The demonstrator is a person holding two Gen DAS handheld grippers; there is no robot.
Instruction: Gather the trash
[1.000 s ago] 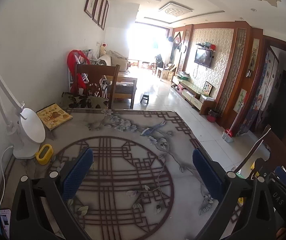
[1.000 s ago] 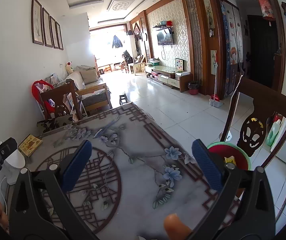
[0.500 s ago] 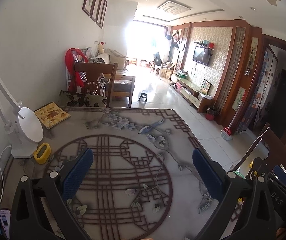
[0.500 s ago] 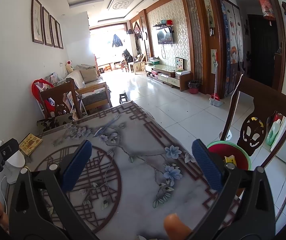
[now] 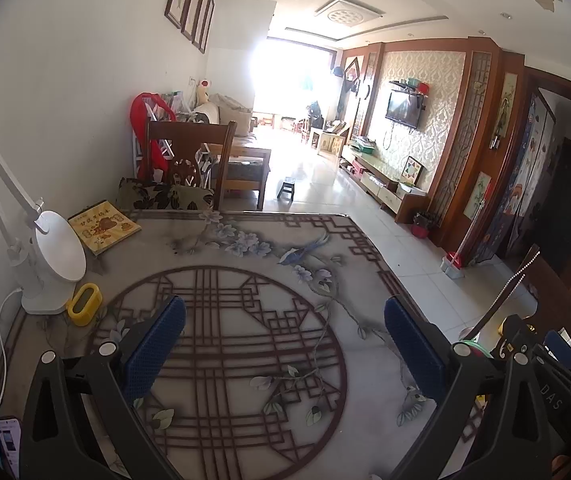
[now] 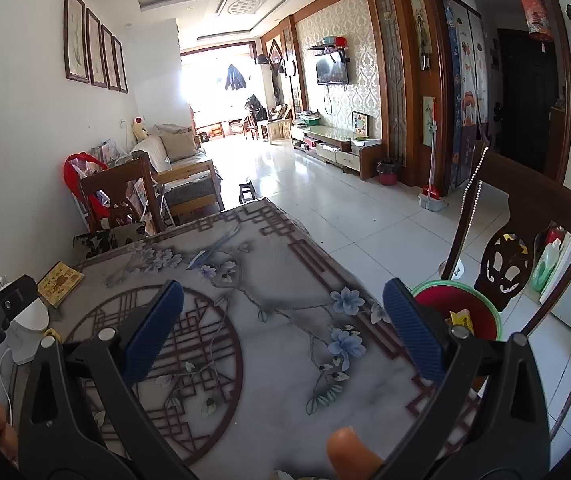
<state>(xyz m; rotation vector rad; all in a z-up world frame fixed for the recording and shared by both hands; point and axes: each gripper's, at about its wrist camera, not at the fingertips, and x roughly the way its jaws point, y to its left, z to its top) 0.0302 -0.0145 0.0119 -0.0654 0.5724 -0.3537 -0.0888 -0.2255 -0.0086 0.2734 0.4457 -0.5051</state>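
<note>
My left gripper point(image 5: 284, 338) hangs open over the patterned tabletop point(image 5: 245, 288), nothing between its blue pads. My right gripper point(image 6: 283, 330) is open too, above the table's right half point(image 6: 285, 320). Beside the table's right edge stands a red bin with a green rim point(image 6: 481, 300); a yellow scrap point(image 6: 461, 318) lies inside it. In the left wrist view the bin point(image 5: 471, 346) is mostly hidden behind the right gripper's body point(image 5: 545, 364). No loose trash shows on the table.
A white desk lamp point(image 5: 51, 256), a yellow holder point(image 5: 83, 304) and a picture book point(image 5: 103, 226) sit at the table's left. Dark wooden chairs stand at the far end point(image 5: 187, 152) and on the right point(image 6: 525, 240). A phone point(image 5: 7, 440) lies at the near left corner.
The left wrist view has drifted slightly, so the lamp and book sit a little further left and lower. The right gripper has barely moved. Both grippers stay open.
</note>
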